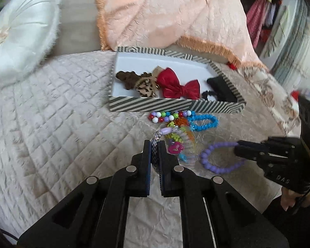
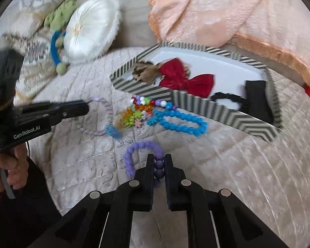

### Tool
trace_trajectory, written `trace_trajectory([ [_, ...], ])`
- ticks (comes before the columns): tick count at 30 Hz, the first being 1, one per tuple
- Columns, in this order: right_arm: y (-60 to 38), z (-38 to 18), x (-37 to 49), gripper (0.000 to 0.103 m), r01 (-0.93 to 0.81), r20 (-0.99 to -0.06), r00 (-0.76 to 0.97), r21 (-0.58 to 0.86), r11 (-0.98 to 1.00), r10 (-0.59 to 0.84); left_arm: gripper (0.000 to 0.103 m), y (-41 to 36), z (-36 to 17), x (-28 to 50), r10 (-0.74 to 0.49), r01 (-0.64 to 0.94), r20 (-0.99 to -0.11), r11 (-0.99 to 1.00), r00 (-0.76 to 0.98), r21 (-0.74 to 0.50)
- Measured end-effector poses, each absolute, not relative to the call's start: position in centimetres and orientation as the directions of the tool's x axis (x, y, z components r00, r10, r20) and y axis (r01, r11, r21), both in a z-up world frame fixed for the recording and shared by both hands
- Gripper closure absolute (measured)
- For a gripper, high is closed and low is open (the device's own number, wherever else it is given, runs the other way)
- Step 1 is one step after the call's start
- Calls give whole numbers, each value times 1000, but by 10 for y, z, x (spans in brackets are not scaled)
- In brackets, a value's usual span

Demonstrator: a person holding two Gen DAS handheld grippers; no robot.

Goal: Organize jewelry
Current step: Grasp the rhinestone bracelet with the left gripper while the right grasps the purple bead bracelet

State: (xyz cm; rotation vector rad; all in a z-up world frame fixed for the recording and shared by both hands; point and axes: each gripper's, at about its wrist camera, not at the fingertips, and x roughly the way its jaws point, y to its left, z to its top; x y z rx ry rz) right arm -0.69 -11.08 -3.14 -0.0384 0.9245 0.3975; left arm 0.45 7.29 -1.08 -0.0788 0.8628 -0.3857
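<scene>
- Landmark: the striped box (image 1: 155, 105) sits open on the quilted bedspread (image 1: 51, 107); it holds a red bow (image 1: 175, 86), a leopard-print bow (image 1: 145, 85) and black hair pieces (image 1: 221, 91).
- The left gripper (image 1: 155, 150) is clenched on a silver-grey woven bracelet (image 1: 155, 144), held on the near side of the box, just short of the bead pile.
- The right gripper (image 2: 159, 165) is clenched on the purple bead bracelet (image 2: 142, 146), also on the near side of the box; most of its loop hangs free ahead of the tips.
- Loose jewellery remains touching the box's near wall: a multicoloured bead string (image 1: 169, 116), a blue bead bracelet (image 1: 204, 122) and mixed charms (image 1: 175, 138).
- Judgement: the step in hand is lifting both bracelets for transfer into the box.
- Recommendation: raise each piece clear of the pile before travelling, since the woven bracelet lies beside the charms and may snag them.
- Recommendation: carry over the near wall, then release above bare white floor of the box, away from the bows.
- Risk: round beads may slip from the pads; keep the grip firm.
</scene>
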Motion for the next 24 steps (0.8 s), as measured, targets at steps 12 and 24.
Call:
trace_trajectory([
  [12, -126, -33, -21, 95, -262, -777, 548, 192, 946, 309, 98, 76, -28, 16, -279, 218, -758, 959, 590, -183],
  [24, -126, -37, -17, 95, -230, -795, 547, 158, 960, 261, 98, 72, -34, 23, -262, 197, -770, 964, 581, -179],
])
